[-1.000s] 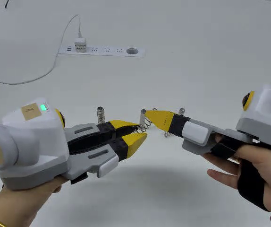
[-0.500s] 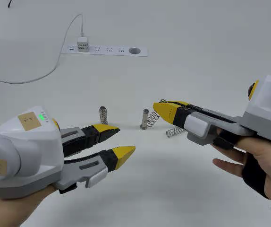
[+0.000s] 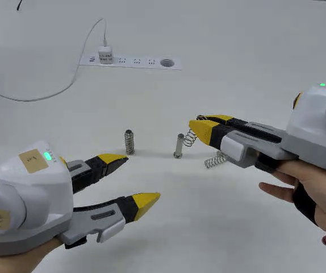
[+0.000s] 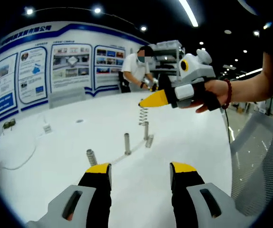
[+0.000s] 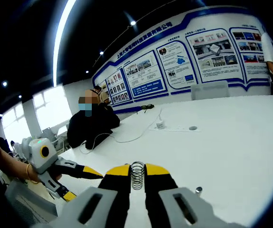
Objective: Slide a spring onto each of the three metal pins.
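1. Since 1 s ago, L gripper (image 3: 132,179) had pulled back from the middle pin (image 3: 179,145) toward the person. Its jaws went from nearly together to wide apart. R gripper (image 3: 196,125) had lifted clear of the pin row.
2. L gripper: sat low at near left, tips aimed at the pins, nothing between the jaws.
3. R gripper: came in from the right, approx level, pointing left, right hand (image 3: 313,187) wrapped under the body. Jaws were pinched on a spring (image 3: 190,136) that hung off the tips just beside the middle pin; contact w/ pin: couldn't tell.
4. Left pin (image 3: 129,142) already carried a spring.
5. Loose spring (image 3: 215,161) lay on the table (image 3: 254,68) under R gripper.
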`<control>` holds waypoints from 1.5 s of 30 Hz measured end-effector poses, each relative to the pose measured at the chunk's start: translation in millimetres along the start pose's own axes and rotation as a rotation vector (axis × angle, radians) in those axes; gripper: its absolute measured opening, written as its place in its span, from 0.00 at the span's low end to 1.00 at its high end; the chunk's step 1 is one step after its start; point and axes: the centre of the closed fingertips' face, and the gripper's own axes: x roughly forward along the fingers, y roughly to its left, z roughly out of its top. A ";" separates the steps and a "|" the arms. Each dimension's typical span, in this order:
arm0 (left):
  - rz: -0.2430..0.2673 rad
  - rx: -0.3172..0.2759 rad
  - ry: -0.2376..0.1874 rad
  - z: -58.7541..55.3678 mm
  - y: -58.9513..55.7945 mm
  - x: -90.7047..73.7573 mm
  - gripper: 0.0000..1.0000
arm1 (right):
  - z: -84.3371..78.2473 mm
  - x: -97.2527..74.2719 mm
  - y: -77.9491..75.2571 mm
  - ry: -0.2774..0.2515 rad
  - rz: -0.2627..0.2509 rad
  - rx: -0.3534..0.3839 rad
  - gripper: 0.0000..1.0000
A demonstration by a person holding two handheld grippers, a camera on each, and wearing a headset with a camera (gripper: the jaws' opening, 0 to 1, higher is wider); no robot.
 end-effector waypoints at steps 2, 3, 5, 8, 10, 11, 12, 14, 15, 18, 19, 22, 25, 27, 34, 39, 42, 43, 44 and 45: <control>0.006 -0.004 0.005 -1.7 1.2 -0.9 0.53 | 0.1 3.2 -1.4 0.002 -0.007 -0.024 0.11; 0.014 -0.003 0.008 -2.8 2.6 -1.6 0.55 | -0.8 5.5 -2.9 0.007 -0.013 -0.035 0.11; 0.020 -0.010 0.008 -3.8 3.8 -2.7 0.57 | -1.0 8.6 -4.4 0.008 -0.015 -0.043 0.11; 0.031 -0.038 -0.007 -3.4 5.6 -4.9 0.60 | -2.2 14.1 -7.8 0.018 -0.024 -0.076 0.11; 0.043 -0.038 -0.003 -4.5 7.4 -5.6 0.62 | -3.2 17.0 -10.0 0.024 -0.031 -0.097 0.11; 0.050 -0.041 0.004 -6.5 8.4 -6.0 0.63 | -4.4 19.3 -12.0 0.031 -0.039 -0.109 0.11; 0.056 -0.042 0.009 -7.8 9.3 -6.3 0.65 | -4.7 20.9 -13.4 0.030 -0.044 -0.118 0.11; 0.065 -0.036 0.024 -10.9 10.7 -6.9 0.67 | -6.3 25.0 -15.2 0.034 -0.047 -0.116 0.12; 0.069 -0.035 0.025 -11.5 11.2 -7.1 0.68 | -7.2 27.3 -16.8 0.035 -0.052 -0.117 0.12; 0.074 -0.046 0.018 -11.1 12.7 -7.8 0.72 | -10.2 31.7 -21.3 0.040 -0.072 -0.126 0.12; 0.074 -0.048 0.019 -11.1 13.0 -7.8 0.73 | -11.3 32.8 -22.2 0.042 -0.075 -0.127 0.12; 0.081 -0.045 0.019 -10.7 14.4 -7.6 0.76 | -15.2 36.3 -24.0 0.051 -0.082 -0.119 0.12; 0.082 -0.045 0.019 -10.3 14.7 -6.9 0.79 | -18.6 38.8 -22.8 0.059 -0.080 -0.124 0.12; 0.085 -0.039 0.021 -10.0 15.6 -6.4 0.81 | -20.9 40.2 -22.0 0.065 -0.079 -0.130 0.12; 0.072 -0.075 -0.007 -4.7 13.8 -5.5 0.82 | -30.8 45.2 -23.0 0.096 -0.098 -0.194 0.12; 0.076 -0.073 -0.007 -3.8 15.2 -5.6 0.84 | -42.8 50.3 -24.1 0.129 -0.104 -0.222 0.12; 0.077 -0.074 -0.004 -3.8 15.4 -6.0 0.84 | -47.9 53.1 -25.0 0.144 -0.109 -0.246 0.12; 0.075 -0.074 -0.004 -3.6 15.1 -6.1 0.84 | -50.9 54.5 -24.8 0.155 -0.107 -0.261 0.12; 0.075 -0.076 -0.006 -3.2 15.0 -6.2 0.84 | -52.7 55.7 -25.1 0.157 -0.108 -0.262 0.12; 0.075 -0.077 -0.007 -3.0 14.9 -6.2 0.84 | -55.7 55.9 -26.2 0.170 -0.111 -0.262 0.12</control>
